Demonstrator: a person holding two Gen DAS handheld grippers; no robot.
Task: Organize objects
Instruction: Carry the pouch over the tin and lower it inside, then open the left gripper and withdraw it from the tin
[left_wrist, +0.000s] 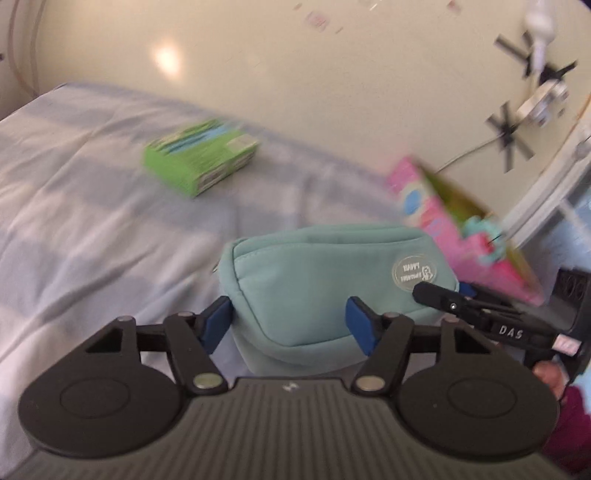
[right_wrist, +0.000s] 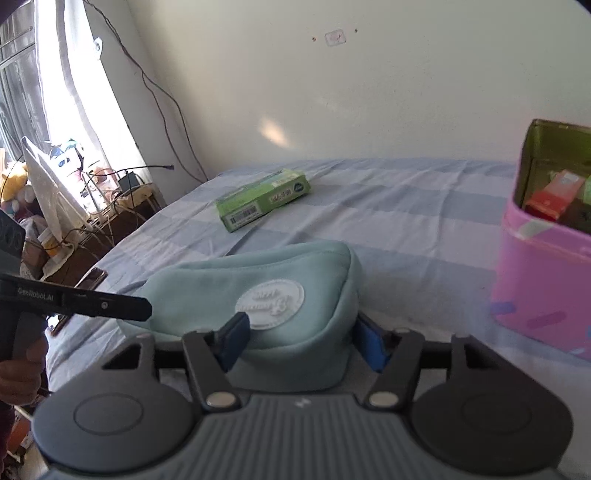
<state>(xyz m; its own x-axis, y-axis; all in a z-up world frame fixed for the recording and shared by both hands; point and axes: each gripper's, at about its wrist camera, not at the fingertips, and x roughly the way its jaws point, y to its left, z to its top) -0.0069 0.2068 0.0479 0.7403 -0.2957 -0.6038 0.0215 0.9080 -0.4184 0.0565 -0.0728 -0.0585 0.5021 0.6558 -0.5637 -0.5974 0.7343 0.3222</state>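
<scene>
Item: soft teal zippered fabric pouch with a round white badge, lying on the pale blue striped bedsheet, long axis running across both my views; I have it between the parted blue pads of my left gripper at one end and of my right gripper at the badge end, neither visibly pinching, both equally near. Also listed: green cardboard box farther back, and pink open-topped container beside the pouch, already holding small packets. Left view is motion-blurred; the pouch's underside, pad contact and the container's contents are hard to read.
</scene>
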